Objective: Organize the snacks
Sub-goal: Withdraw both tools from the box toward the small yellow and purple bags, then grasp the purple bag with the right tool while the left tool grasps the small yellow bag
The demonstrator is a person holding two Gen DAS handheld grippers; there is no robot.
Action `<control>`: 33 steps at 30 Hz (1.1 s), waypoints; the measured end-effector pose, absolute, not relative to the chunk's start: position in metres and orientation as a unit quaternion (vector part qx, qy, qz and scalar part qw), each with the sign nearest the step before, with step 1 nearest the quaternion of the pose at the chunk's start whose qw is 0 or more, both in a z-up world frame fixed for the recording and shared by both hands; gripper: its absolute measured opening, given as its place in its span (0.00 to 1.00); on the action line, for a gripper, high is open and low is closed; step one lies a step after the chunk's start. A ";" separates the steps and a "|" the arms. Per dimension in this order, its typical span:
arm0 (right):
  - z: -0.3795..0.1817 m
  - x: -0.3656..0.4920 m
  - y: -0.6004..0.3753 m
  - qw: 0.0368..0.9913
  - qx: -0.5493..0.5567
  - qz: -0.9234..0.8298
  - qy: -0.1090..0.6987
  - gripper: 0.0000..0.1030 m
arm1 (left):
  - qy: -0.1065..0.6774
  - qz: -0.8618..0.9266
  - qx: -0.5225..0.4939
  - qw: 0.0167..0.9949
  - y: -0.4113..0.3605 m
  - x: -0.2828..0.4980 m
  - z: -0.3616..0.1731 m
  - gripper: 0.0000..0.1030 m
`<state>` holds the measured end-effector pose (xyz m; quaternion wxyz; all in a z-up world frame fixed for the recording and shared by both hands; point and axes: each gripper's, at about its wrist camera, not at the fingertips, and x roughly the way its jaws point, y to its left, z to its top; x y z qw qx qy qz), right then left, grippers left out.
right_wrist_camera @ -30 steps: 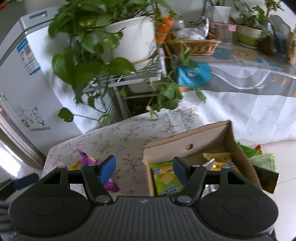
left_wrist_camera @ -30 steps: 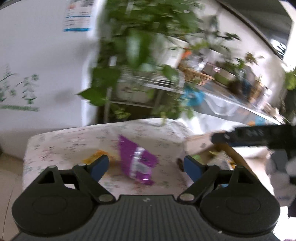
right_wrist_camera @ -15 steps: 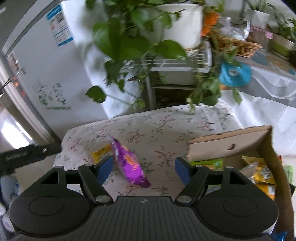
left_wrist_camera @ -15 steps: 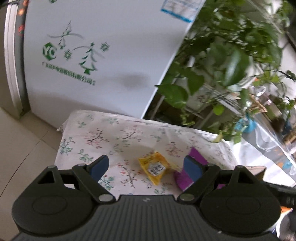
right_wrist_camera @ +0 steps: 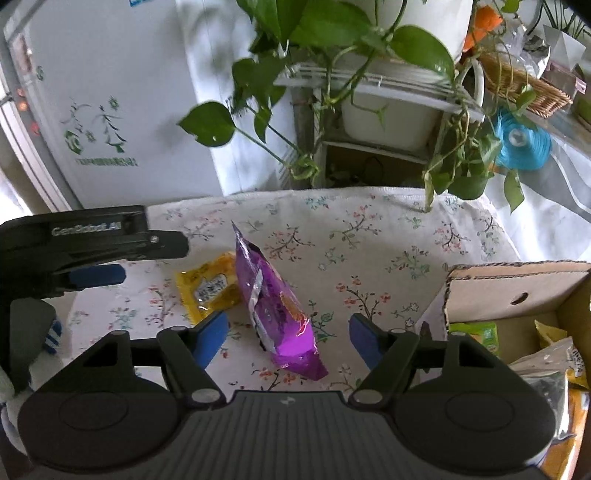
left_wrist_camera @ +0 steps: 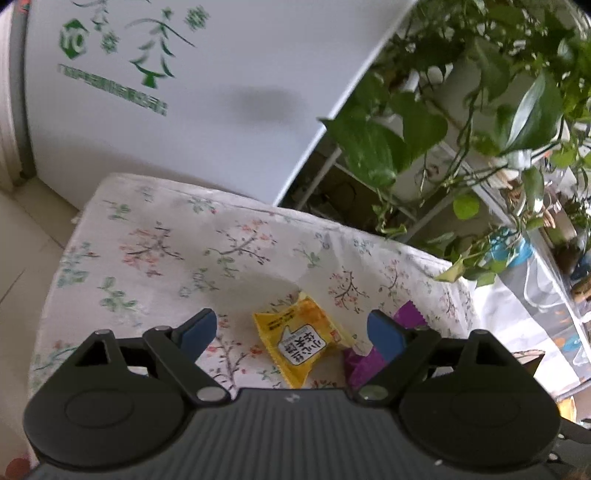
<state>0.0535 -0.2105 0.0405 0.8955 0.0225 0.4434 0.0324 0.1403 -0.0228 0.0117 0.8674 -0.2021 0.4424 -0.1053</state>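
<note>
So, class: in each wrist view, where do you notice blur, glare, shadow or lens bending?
Left wrist view: the fridge logo and plant leaves smear with motion blur; a soft shadow lies on the cloth behind the yellow packet. Right wrist view: sharper; glare streaks the purple bag, and the fisheye bows the fridge edge and cardboard box.

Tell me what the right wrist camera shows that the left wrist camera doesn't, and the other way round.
Only the right wrist view shows the cardboard box with snack packets inside, the wicker basket, the left gripper seen from the side, and the right gripper, open over the purple packet.

Only the left wrist view shows the floor tiles and the left gripper's own open fingers framing the yellow packet.

Both show the yellow packet, the purple packet beside it, the floral tablecloth, the white fridge and the trailing plant.
</note>
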 end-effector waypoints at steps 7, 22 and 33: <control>0.023 0.068 -0.206 0.897 0.016 0.007 0.442 0.63 | 0.438 -0.135 -0.185 0.869 -0.029 0.155 0.001 0.86; 0.024 0.073 -0.236 0.874 0.120 -0.009 0.470 0.31 | 0.398 -0.236 -0.005 0.886 -0.059 0.152 -0.015 0.85; 0.033 0.066 -0.242 0.869 0.140 -0.015 0.473 0.30 | 0.389 -0.250 0.045 0.886 -0.086 0.153 -0.028 0.84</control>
